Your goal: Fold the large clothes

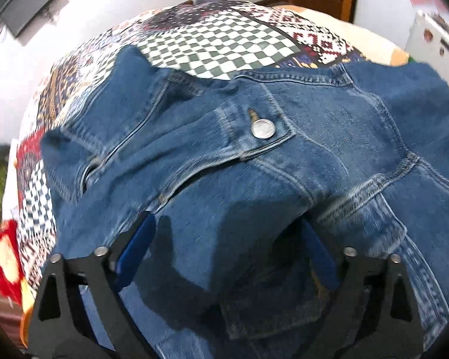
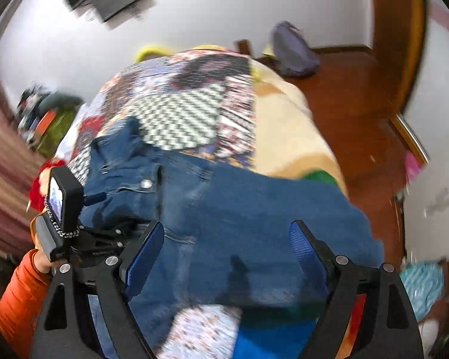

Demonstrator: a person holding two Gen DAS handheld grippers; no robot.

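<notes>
the denim jacket (image 1: 254,164) lies spread over the patterned quilt (image 1: 224,39) on the bed, with its hem band and a metal button (image 1: 263,129) turned up toward the left wrist camera. in the right wrist view the same jacket (image 2: 224,197) reaches across the bed to the near edge, and other coloured clothes (image 2: 206,332) lie under its near side.

the left hand-held gripper (image 1: 224,245) stands wide open just over the denim, and i see no cloth between its blue pads (image 1: 134,248). the right hand-held gripper (image 2: 227,248) is wide open too, above the jacket, and it holds nothing. the left one also shows in the right view, low at the left.

i judge that this cloth is heavy and thick for a garment. it is soft enough to bend, but stiff at the double seams and the band, so a fold will probably spring back a little. it does not look slippery or fragile. a good hold would be on the stitched hem band or a thick seam, one gripper at each side, away from the hard button.
</notes>
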